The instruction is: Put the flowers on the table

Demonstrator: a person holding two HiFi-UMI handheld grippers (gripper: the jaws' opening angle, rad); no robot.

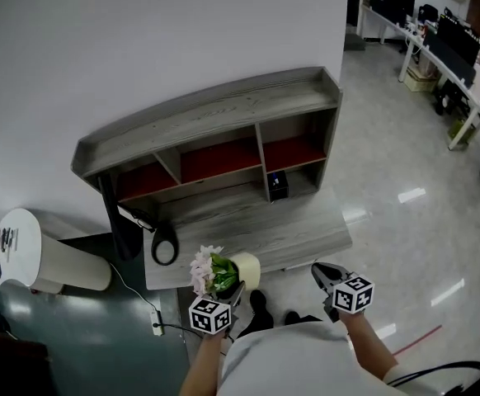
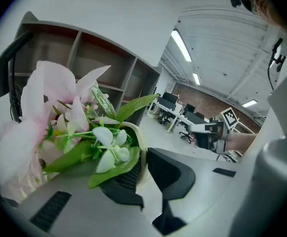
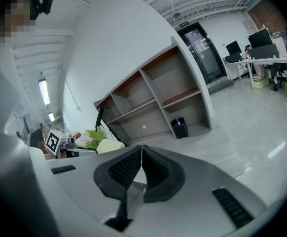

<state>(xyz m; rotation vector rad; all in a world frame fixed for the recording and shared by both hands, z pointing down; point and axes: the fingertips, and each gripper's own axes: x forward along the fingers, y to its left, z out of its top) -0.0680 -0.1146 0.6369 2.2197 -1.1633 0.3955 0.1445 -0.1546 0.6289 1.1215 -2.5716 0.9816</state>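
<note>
Left tongs [image 2: 144,174] pinching rim of cream pot [image 1: 247,269], flowers [image 1: 207,271] over near edge of tabletop [image 1: 256,229], right tongs [image 3: 141,164] pressed together, empty, off tabletop's near right corner, black ring [image 1: 164,246] and black box [image 1: 278,186] farther back on it.

A grey wooden table [image 1: 248,229] stands against the white wall [image 1: 141,40]. A shelf unit [image 1: 215,126] with red backs sits on it. A small black box [image 1: 278,186] stands in the lower right nook. A black ring-shaped thing [image 1: 164,246] lies near the front left corner.
</note>
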